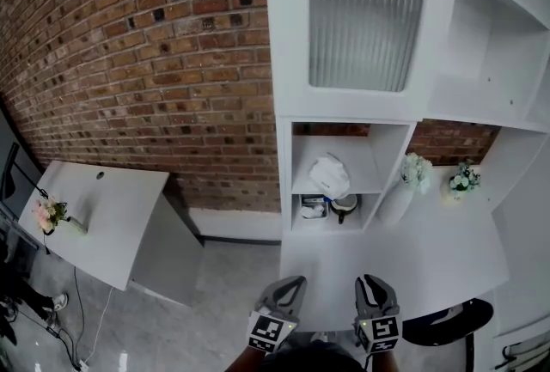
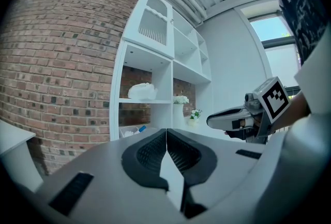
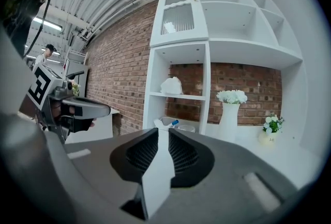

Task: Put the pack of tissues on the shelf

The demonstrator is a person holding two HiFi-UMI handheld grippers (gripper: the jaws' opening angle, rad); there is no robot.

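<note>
The pack of tissues (image 1: 329,175), a crumpled white bundle, lies on the middle shelf board (image 1: 365,186) of the white shelving unit, against the brick wall. It also shows far off in the left gripper view (image 2: 141,91) and the right gripper view (image 3: 171,86). Both grippers hover low over the white counter, well short of the shelf. My left gripper (image 1: 288,286) (image 2: 166,131) has its jaws closed together, empty. My right gripper (image 1: 371,284) (image 3: 163,130) shows a narrow slit between its jaws with nothing in it.
Below the tissues, a compartment (image 1: 326,207) holds small containers. A white vase of flowers (image 1: 404,190) and a small flower pot (image 1: 462,181) stand on the counter to the right. A ribbed-glass cabinet door (image 1: 365,14) is above. A side table (image 1: 103,216) is at left, a black stool (image 1: 447,323) near right.
</note>
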